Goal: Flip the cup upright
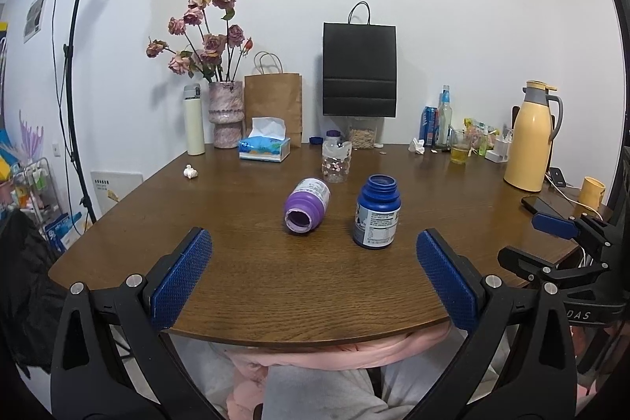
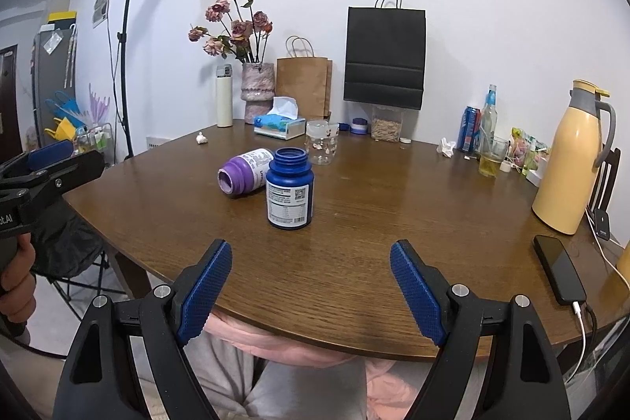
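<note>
1. Two containers matter in the left wrist view: a purple plastic bottle (image 1: 307, 206) lies on its side near the middle of the brown wooden table (image 1: 275, 286), its open mouth turned toward the camera, and just beside it, apart from it, a dark blue plastic bottle (image 1: 377, 211) stands upright. The tipped purple one is the likely target. It looks light, stiff and smooth, so it may roll or slip; a hold across the ribbed shoulder or mid-body seems safest. The left gripper (image 1: 314, 274) hangs above the near table edge with its jaws spread wide, holding nothing. Only this view shows the clear gap between the two bottles.

2. From the right wrist view the purple bottle (image 2: 246, 172) sits partly behind the blue bottle (image 2: 290, 189), so whether they touch cannot be told here. The right gripper (image 2: 311, 288) is likewise wide apart and empty, well short of both. This view alone shows a hand (image 2: 15, 282) on the other tool's handle, and a black phone (image 2: 559, 268) near the table's right edge.
</note>
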